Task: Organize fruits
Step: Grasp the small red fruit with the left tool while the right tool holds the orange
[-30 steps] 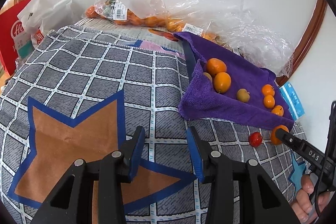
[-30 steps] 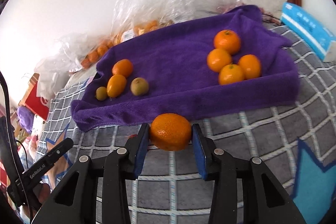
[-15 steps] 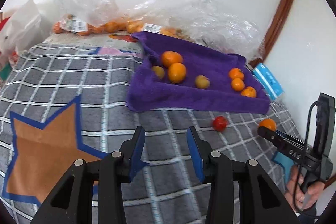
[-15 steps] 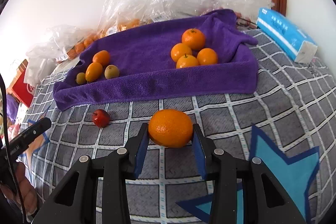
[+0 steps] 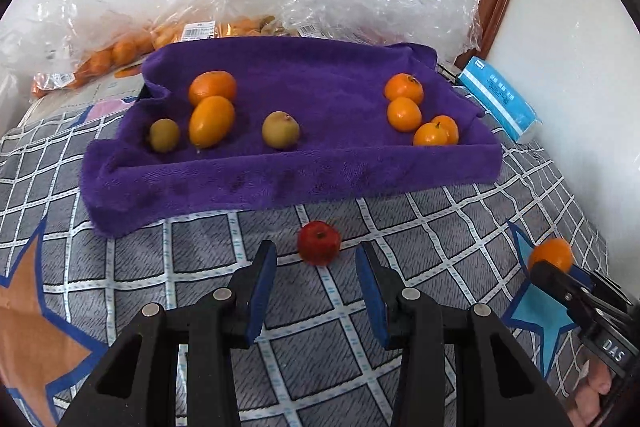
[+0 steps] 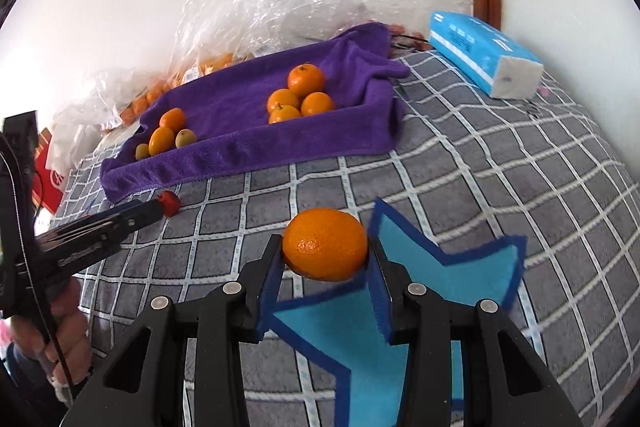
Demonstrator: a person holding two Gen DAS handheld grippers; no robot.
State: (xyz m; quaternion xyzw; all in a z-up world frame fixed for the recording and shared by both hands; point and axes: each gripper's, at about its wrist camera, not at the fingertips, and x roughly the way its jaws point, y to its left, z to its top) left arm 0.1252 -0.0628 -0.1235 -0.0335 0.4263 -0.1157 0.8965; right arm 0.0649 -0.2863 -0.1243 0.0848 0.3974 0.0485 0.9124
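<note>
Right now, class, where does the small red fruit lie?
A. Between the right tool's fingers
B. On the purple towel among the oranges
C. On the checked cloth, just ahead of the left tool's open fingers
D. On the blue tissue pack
C: the small red fruit sits on the checked cloth below the purple towel, just beyond the left tool, touching neither finger.

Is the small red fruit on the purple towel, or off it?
Off it. The red fruit lies on the checked cloth, in front of the purple towel.
</note>
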